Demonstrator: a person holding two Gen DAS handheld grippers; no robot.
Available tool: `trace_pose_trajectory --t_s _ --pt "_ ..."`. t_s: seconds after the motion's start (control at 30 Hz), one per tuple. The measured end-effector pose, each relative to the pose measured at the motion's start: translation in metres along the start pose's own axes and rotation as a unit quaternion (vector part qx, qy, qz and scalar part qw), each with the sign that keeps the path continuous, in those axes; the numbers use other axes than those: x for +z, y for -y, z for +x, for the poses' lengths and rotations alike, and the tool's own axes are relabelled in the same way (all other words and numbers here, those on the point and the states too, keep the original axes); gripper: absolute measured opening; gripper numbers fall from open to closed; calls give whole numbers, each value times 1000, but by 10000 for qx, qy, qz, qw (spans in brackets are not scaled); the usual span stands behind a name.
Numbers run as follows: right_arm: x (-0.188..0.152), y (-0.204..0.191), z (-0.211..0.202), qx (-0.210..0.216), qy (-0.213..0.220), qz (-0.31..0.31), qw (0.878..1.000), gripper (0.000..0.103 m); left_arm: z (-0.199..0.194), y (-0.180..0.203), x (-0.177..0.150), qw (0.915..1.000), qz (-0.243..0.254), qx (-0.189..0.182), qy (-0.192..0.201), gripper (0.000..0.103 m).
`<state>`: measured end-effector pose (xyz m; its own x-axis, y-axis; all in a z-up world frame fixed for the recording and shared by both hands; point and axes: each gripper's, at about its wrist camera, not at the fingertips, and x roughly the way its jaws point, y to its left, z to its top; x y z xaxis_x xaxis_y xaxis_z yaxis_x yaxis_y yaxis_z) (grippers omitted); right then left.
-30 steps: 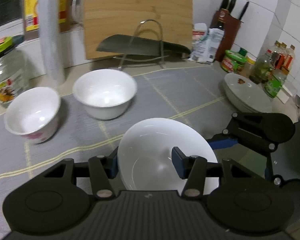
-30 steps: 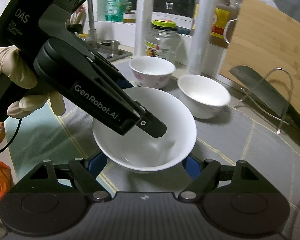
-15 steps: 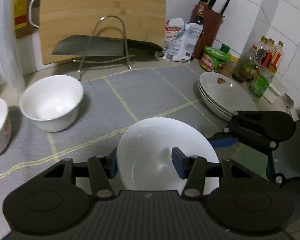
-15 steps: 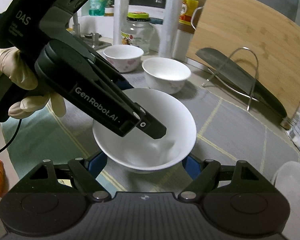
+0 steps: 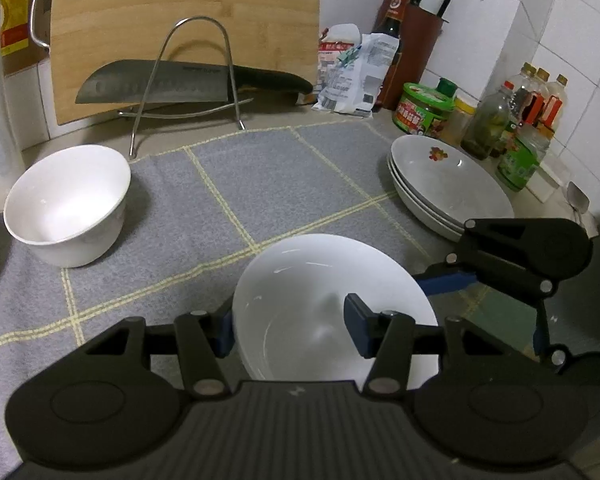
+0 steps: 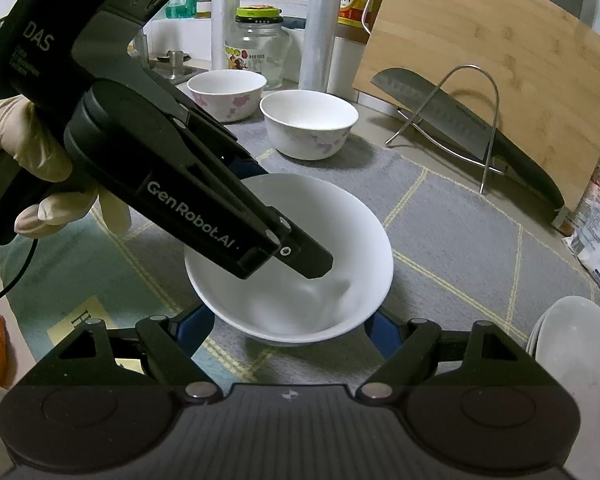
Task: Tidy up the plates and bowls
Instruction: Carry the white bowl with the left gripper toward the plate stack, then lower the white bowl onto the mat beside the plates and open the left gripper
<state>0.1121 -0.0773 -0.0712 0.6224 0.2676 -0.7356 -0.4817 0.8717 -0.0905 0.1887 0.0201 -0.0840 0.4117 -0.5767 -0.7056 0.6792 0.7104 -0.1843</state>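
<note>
A grey checked cloth (image 5: pixel 260 184) covers the tiled kitchen counter; a bamboo cutting board (image 6: pixel 500 52) leans at the upper right of the right wrist view. Low in the frame centre, the white bowl (image 6: pixel 300 296) sits between both tools. The left gripper (image 5: pixel 290 322), printed "GenRobot.AI" and "DAS", pinches the bowl's wall, one pad inside and one outside. The right gripper (image 6: pixel 288 328) stands wide, its blue pads seemingly against the bowl's sides. Stacked plates (image 5: pixel 452 184) wait at right.
</note>
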Motion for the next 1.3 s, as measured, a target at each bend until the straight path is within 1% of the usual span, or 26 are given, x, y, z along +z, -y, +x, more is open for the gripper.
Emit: trace_pose_trajectory --t_s 0.33,0.4,0.43,0.47,0.5,0.53,0.57,0.63,0.67,0.77,0.87,1.0,1.1,1.2,1.3 --pt "3 2 7 20 -94 13 10000 85 5 -2 -3 10000 -35 0 -22 53" --pt "3 2 9 21 -97 22 9999 85 5 -1 -3 10000 -13 2 -11 60" --pt "3 2 9 12 -101 22 9999 87 5 -1 -4 10000 -7 -12 10 73" --pt "4 2 9 -5 -88 6 10000 90 4 0 -5 10000 3 -31 45 91" --pt "4 1 9 -46 -69 -31 10000 99 3 1 -6 9999 29 -15 99 97" --pt "3 1 7 -108 3 -76 9999 103 0 2 -7 9998 80 34 193 99" --pt "3 1 5 -121 68 -94 9999 103 -3 3 -8 9996 132 75 242 99" --pt "3 4 5 -79 12 -63 9999 103 -6 4 -10 9993 188 193 269 99" --pt "2 6 5 -65 7 -26 10000 103 -9 3 -12 9991 163 248 301 99" --pt "0 7 3 -92 -11 2 10000 103 -17 0 -16 9988 24 263 413 99" --pt "1 7 1 -97 -24 20 9999 103 -27 -2 -20 9977 -38 420 536 99" --pt "2 11 -4 13 -19 133 9999 103 -41 -2 -24 9948 -47 722 711 99" --pt "2 14 -10 90 -16 284 9996 103 -50 -2 -28 9922 -62 916 839 101" --pt "4 14 -14 78 -10 389 9992 103 -57 -1 -34 9878 -9 1234 951 102" --pt "9 14 -16 46 26 497 9988 103 -66 -5 -41 9851 -30 1373 1030 102"
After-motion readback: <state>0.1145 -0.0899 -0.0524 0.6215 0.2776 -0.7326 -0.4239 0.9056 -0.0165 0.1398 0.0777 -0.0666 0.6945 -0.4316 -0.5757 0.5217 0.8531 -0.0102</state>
